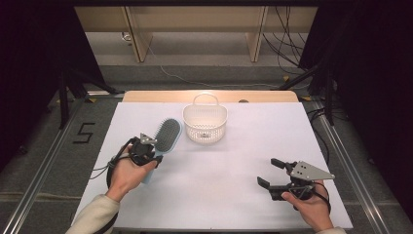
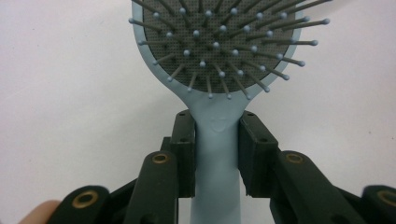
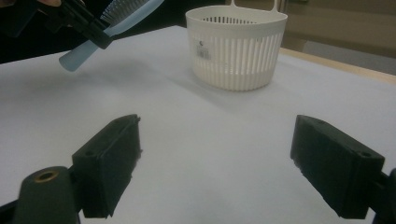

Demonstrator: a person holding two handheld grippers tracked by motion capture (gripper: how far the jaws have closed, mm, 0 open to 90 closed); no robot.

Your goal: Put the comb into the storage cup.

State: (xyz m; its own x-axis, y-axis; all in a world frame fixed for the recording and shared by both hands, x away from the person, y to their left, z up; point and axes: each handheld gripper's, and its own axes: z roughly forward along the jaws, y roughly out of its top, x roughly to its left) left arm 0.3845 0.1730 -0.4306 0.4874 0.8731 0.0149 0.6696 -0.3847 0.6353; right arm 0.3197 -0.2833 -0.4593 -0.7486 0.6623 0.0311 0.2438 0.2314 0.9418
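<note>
Although the left tool (image 2: 215,154) had its jaws clenched on the neck of the brush (image 1: 167,135), the grip sat just below the head, so most of the handle hung out behind the jaws and only a narrow strip of smooth blue plastic lay between the pads. From the right gripper view the brush (image 3: 122,16) was lifted clear of the desk (image 1: 229,170) and tilted, handle end lower, bristles turned up and away. That seemed the main risk: the handle was rounded and slick, and if the hand swung toward the basket (image 1: 205,122) quickly, the brush could pivot in the jaws or slide out and drop onto the white surface. The basket stood upright just beside the brush head, toward the far edge of the desk, and looked light; a brush brought in too low might catch its rim or handle loop and push or tip it rather than go inside. The brush also looked longer than the basket was wide, so it would probably need to enter head-down or at an angle, or it would bridge the rim. The right tool (image 1: 272,176) rested low near the front right of the desk, well apart from both, its jaws spread wide and empty, too far off to steady the basket if it shifted.
</note>
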